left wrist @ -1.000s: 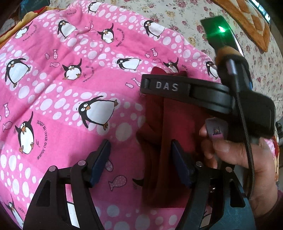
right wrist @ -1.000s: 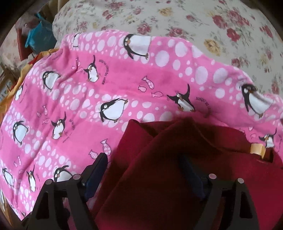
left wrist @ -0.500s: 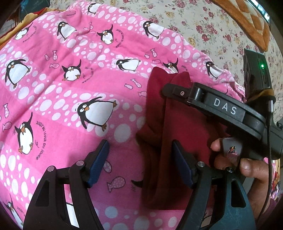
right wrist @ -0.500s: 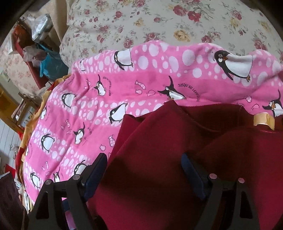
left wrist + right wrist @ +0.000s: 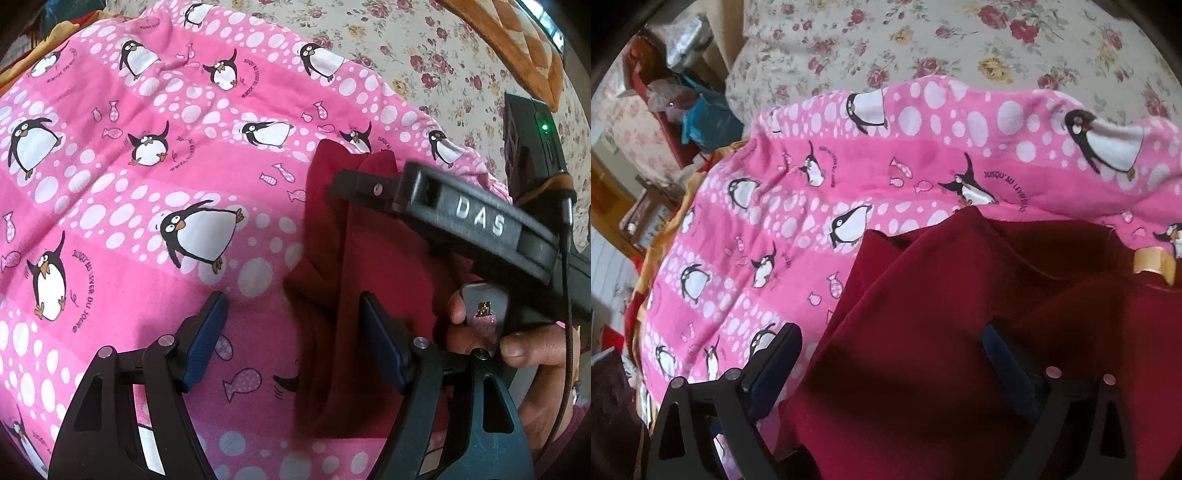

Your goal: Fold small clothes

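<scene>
A small dark red garment [image 5: 373, 266] lies folded lengthwise on a pink penguin blanket [image 5: 129, 184]. My left gripper [image 5: 295, 332] is open; its right finger rests on the garment's left folds, its left finger over the blanket. The right gripper's body, marked DAS, crosses the left wrist view above the garment. In the right wrist view the garment [image 5: 942, 332] fills the lower right, with a yellow tag [image 5: 1152, 262] at its neck. My right gripper [image 5: 897, 354] is open, with cloth lying between and over its fingers.
The blanket [image 5: 812, 192] lies on a floral bedsheet [image 5: 424, 55]. An orange patterned cushion [image 5: 517, 44] sits far right. Beyond the bed's left edge are cluttered furniture and a blue bag [image 5: 701, 118]. The person's hand [image 5: 524, 350] holds the right gripper.
The right gripper has moved right and back across the garment, uncovering its upper end. Its camera view has tilted up, showing more of the bed. The left gripper has stayed put.
</scene>
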